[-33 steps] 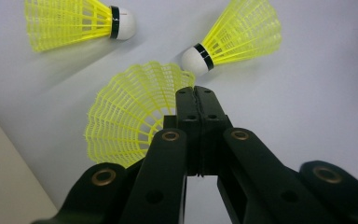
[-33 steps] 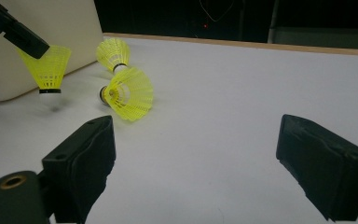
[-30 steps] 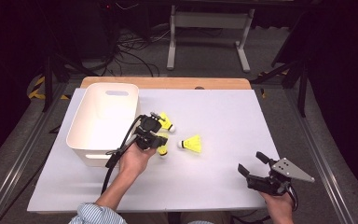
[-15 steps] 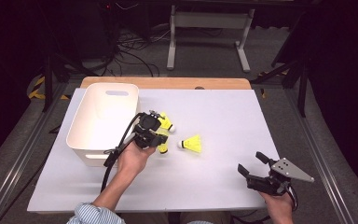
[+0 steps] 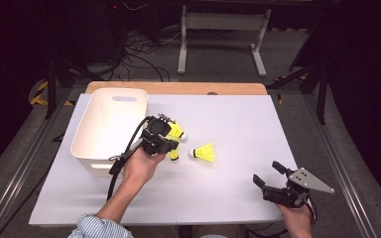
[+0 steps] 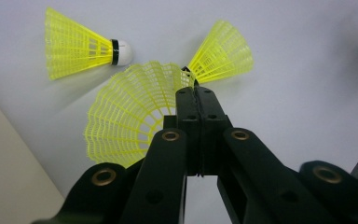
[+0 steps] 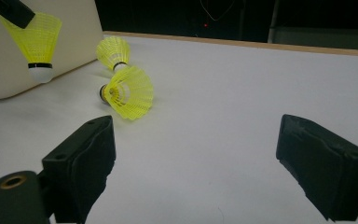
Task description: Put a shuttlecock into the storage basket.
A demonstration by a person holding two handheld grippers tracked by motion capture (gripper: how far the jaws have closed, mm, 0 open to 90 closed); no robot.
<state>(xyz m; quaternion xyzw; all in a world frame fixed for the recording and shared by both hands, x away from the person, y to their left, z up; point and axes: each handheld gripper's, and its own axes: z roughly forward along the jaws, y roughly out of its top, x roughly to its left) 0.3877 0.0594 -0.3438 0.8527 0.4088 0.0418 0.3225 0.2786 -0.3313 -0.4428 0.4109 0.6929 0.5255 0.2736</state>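
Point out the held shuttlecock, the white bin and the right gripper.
held shuttlecock [image 6: 130, 116], left gripper view, yellow skirt.
white bin [image 5: 87, 130], high view, left wall.
right gripper [image 5: 270, 174], high view, between its open jaws.

Bright yellow shuttlecocks [image 5: 207, 152] with white tips and a black band, a white bin [image 5: 110, 130], a pale grey counter [image 5: 258, 129], black tools [image 5: 159, 135].

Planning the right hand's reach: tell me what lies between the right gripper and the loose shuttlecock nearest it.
Nothing: in the right gripper view, bare white table runs from the open right gripper to the shuttlecock.
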